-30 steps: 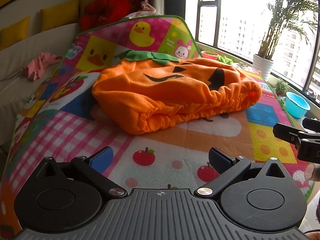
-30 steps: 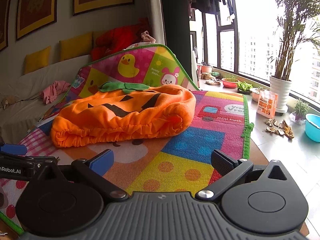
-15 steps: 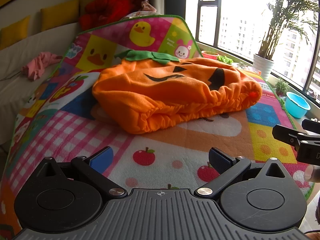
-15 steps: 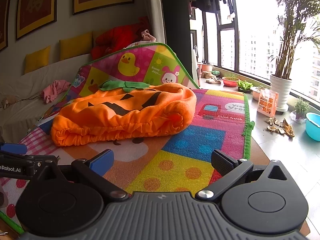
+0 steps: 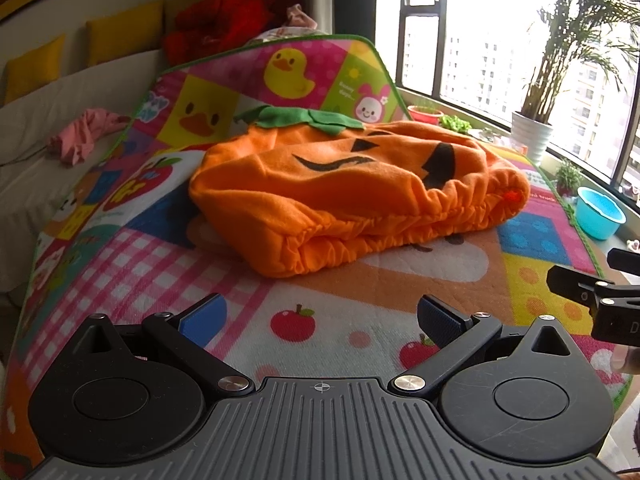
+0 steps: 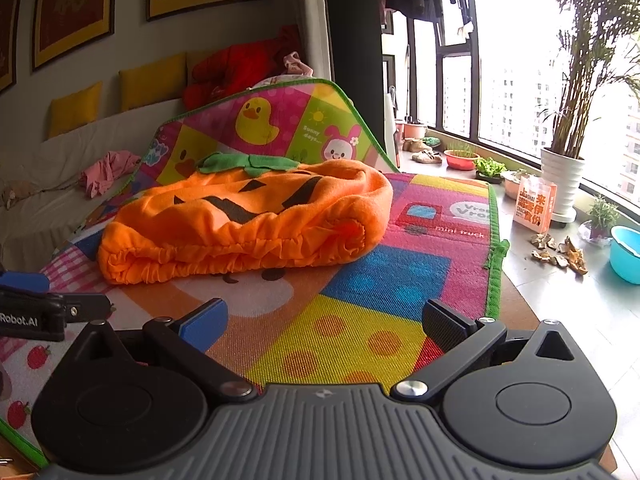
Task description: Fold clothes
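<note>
Stillness across the last second: pumpkin costume (image 5: 352,196) sits in the same spot and same bundle on the play mat (image 5: 160,264), and neither gripper has shifted more than a hair against the mat pattern. Right gripper (image 5: 592,296), seen at the edge of the left view, has crept very slightly toward the lower right; otherwise nothing has changed. Judgement: no fold is under way; either the garment has just been set down folded, or the hands are paused before the next approach. From these views I cannot tell which.

Costume: orange fleece, black face patches on top, green leaf collar (image 5: 298,118) at the far end, gathered elastic hem facing the cameras. It looks doubled over, two hem layers stacked along the near edge. It lies on the mat, well ahead of both grippers.

Left gripper (image 5: 320,316): fingers spread wide, nothing between them, only mat with apple prints showing in the gap. Costume's near left corner lies straight ahead and slightly left of centre, apart from the fingertips.

Right gripper in its own view (image 6: 324,320): fingers likewise released and empty. Costume (image 6: 248,220) lies ahead and to the left; its rolled right end is nearest this gripper's line. Left gripper (image 6: 52,308) shows at the left edge, level with it.

Blue basin (image 6: 626,254) on the floor by the window, not involved.
</note>
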The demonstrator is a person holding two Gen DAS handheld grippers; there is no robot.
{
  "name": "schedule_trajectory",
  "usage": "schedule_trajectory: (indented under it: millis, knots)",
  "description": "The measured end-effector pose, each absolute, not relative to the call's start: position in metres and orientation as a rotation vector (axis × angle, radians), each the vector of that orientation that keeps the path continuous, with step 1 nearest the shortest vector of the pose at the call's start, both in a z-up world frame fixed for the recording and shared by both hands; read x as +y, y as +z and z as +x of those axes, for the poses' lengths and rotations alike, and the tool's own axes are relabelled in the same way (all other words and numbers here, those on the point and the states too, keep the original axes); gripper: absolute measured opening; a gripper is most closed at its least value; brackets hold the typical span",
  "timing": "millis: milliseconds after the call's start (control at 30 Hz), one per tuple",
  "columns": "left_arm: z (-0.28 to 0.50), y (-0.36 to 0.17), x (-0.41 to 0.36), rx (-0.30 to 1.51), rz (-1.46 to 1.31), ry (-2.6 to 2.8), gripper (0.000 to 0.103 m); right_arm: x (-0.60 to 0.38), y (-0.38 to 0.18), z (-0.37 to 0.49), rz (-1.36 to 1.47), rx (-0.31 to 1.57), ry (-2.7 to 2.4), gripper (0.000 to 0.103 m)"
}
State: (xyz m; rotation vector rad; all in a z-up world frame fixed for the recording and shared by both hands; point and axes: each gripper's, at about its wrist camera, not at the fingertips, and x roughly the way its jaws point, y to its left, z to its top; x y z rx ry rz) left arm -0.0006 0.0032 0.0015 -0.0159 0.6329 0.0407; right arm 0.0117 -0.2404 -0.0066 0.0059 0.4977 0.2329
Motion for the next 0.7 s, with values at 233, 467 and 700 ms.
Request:
schedule_trajectory:
  millis: [233,467,700]
  knots:
    - [0.001,0.002,0.004,0.633,-0.019,0.043,0.103,-0.241,-0.006,0.011,-0.002,0.502,0.227,0.103]
    - [0.002,0.001,0.005,0.64,-0.016,0.044,0.103,-0.242,-0.008,0.013,0.0,0.509,0.223,0.103]
    - [0.014,0.004,0.016,0.649,-0.024,0.063,0.103,-0.243,0.0,0.019,-0.054,0.489,0.204,0.103]
